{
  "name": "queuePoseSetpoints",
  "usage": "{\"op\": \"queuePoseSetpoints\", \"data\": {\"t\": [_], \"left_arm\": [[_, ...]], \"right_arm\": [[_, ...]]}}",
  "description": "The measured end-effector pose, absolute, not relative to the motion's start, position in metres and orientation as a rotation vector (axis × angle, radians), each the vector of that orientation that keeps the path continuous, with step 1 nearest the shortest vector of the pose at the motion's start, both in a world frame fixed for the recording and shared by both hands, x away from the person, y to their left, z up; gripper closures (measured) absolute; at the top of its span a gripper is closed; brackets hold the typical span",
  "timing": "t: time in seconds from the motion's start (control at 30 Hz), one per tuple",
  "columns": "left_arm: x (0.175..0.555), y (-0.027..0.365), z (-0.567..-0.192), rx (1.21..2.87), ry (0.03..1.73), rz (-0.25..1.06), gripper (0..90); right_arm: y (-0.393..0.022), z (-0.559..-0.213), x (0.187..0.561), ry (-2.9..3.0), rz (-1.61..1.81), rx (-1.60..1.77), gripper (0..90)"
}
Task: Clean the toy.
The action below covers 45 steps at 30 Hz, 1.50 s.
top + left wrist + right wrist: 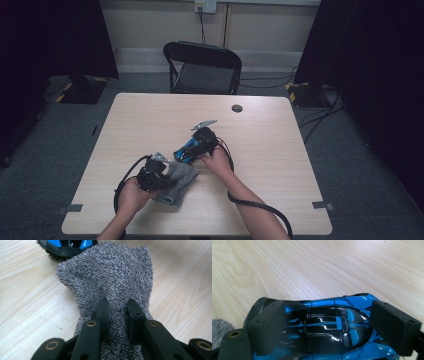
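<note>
A: What does the left gripper (162,177) have?

B: It pinches a grey cloth (110,280). The jaws squeeze a fold of it tight. The cloth lies on the table (150,120), just left of the blue toy car (187,150).

A: Does the cloth touch the car?

B: One corner lies right by the car's end. I cannot tell if they touch.

A: And the right gripper (332,325)?

B: It grips the car. One pad presses on each end. The car sits on the table, near its middle.
</note>
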<state>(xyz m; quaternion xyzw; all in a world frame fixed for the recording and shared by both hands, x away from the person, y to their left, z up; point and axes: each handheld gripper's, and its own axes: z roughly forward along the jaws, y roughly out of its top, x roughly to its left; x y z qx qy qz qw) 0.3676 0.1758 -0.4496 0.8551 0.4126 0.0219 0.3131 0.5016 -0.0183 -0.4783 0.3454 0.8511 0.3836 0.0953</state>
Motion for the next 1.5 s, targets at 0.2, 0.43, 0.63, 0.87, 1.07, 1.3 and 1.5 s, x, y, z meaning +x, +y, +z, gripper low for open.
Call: {"op": "queuePoseSetpoints", "data": {"t": [0.2,0.43,0.63,0.87,1.07,1.3,1.5], "left_arm": [[0.369,0.186,-0.446,2.226,1.119,0.058,75.6],[0.372,0.195,-0.437,2.183,1.138,0.078,75.5],[0.376,0.207,-0.433,2.149,1.164,0.083,75.3],[0.386,0.228,-0.420,2.077,1.218,0.154,75.3],[0.417,0.232,-0.417,2.072,1.264,0.215,75.3],[0.460,0.227,-0.411,2.099,1.258,0.281,75.4],[0.490,0.222,-0.415,2.114,1.278,0.287,75.3]], "right_arm": [[-0.025,-0.473,0.497,2.565,1.117,0.954,14.0],[-0.031,-0.479,0.490,2.588,1.128,0.912,12.3],[-0.031,-0.481,0.488,2.587,1.113,0.871,10.4],[-0.031,-0.484,0.485,2.552,1.127,0.885,10.4],[-0.029,-0.482,0.486,2.566,1.099,0.890,10.1],[-0.030,-0.483,0.486,2.559,1.107,0.896,10.1],[-0.030,-0.483,0.485,2.554,1.114,0.897,10.1]]}}
